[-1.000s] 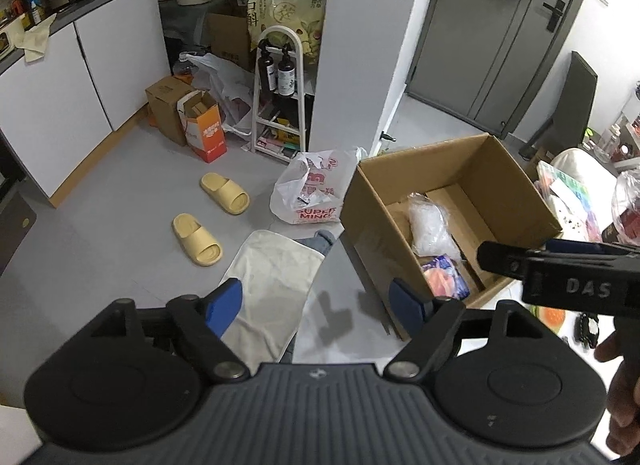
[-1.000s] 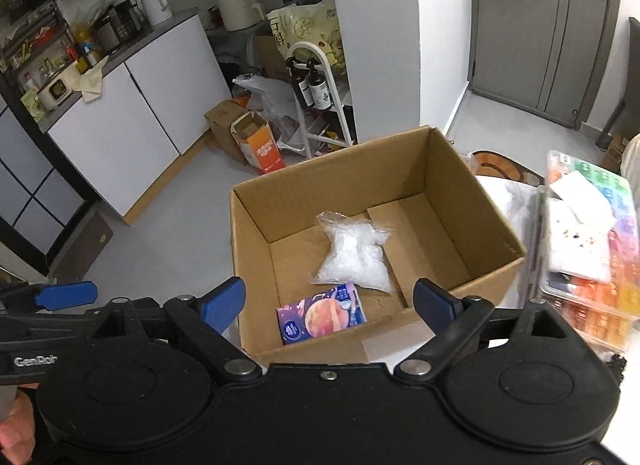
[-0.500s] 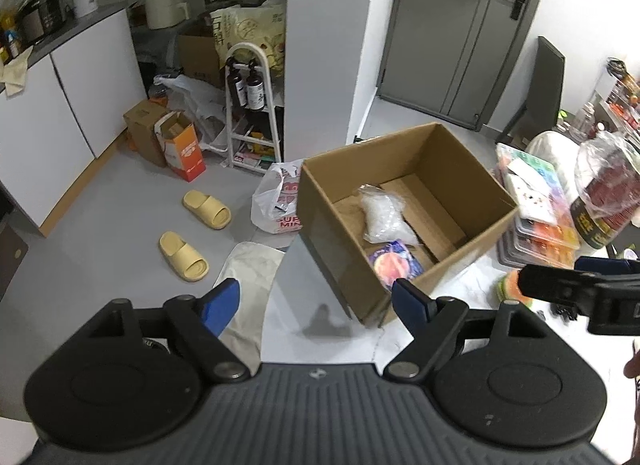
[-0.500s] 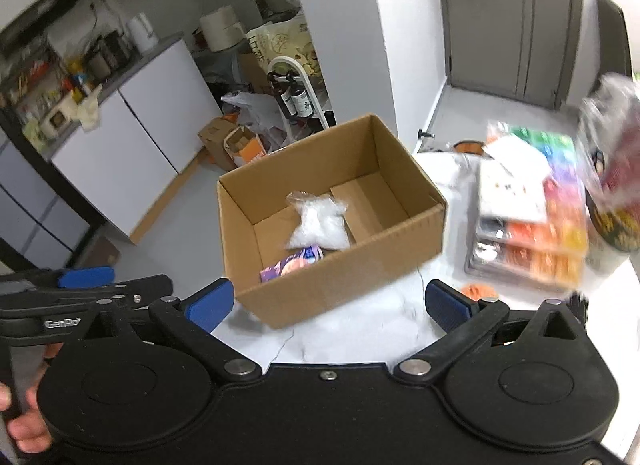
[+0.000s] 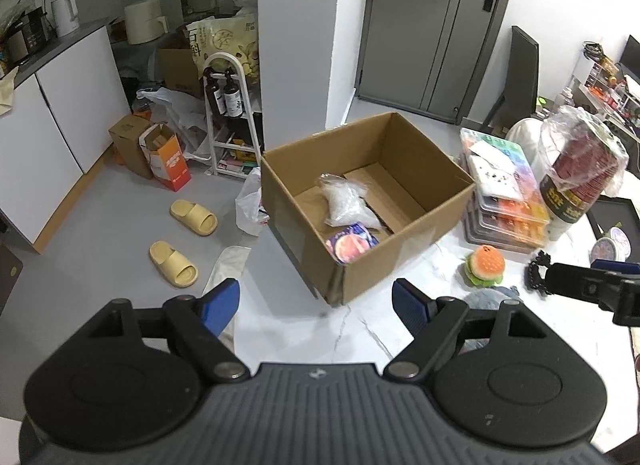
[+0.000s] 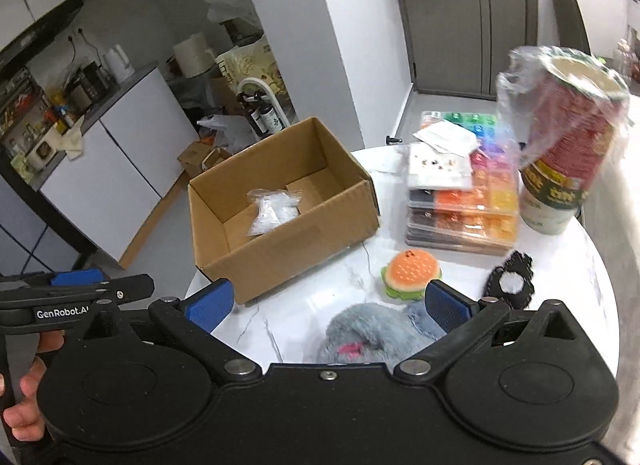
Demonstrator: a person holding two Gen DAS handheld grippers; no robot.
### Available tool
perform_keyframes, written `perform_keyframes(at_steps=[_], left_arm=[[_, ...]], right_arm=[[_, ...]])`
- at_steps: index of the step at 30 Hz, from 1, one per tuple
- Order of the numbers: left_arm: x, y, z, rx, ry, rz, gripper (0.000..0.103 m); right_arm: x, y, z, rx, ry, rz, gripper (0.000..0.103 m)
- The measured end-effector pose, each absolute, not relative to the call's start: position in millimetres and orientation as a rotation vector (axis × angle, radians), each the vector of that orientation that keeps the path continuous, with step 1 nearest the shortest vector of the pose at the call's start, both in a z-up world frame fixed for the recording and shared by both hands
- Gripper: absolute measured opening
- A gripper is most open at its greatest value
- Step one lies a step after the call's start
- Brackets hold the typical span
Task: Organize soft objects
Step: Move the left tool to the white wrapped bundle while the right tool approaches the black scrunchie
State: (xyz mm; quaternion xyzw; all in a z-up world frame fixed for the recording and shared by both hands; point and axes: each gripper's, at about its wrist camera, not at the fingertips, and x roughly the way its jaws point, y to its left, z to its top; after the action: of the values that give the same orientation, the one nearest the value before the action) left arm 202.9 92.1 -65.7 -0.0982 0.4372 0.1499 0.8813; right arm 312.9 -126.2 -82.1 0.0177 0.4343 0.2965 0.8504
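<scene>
So both grippers are empty right now and I'm lining up the next grab. The right gripper (image 6: 328, 303) has its jaws spread as wide as they go, nothing pinched, and the fluffy grey plush toy with a pink bit (image 6: 362, 335) sits right below and between the blue pads, closest to me. Just past the right-hand pad is the squishy orange-and-green burger toy (image 6: 412, 273), and a black lacy thing (image 6: 510, 279) lies further out on that side. The open brown cardboard box (image 6: 280, 241) is ahead and off to the left of the jaws, already holding a clear plastic bag of white stuff (image 6: 274, 213); from the left wrist view there's also a purple packet (image 5: 352, 243) in it. The left gripper (image 5: 316, 303) is fairly wide too, empty, hovering over the white marble table (image 5: 360, 329) near the box corner. My tip: drop straight onto the plush, grab the bulky middle rather than the fur, then lift clear of the box wall before going in.
</scene>
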Motion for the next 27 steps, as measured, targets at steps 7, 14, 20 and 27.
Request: perform_keyframes(at_steps=[7,14,20,27], left_arm=[[197,72,-67,-0.186,0.913,0.293,0.082],[194,51,-69,-0.166,0.917,0.266,0.082],[192,34,-71,-0.152,0.92,0.24,0.082],[193,19,-78,-0.132,0.934,0.234,0.082]], right_arm=[[303,-152,-82,0.05,0.884,0.612,0.103],[299,-178,-83,0.074,0.875,0.598,0.103],[300,-198,-87,0.089,0.875,0.581,0.103],[302,-215,-95,0.101,0.877,0.569,0.103]])
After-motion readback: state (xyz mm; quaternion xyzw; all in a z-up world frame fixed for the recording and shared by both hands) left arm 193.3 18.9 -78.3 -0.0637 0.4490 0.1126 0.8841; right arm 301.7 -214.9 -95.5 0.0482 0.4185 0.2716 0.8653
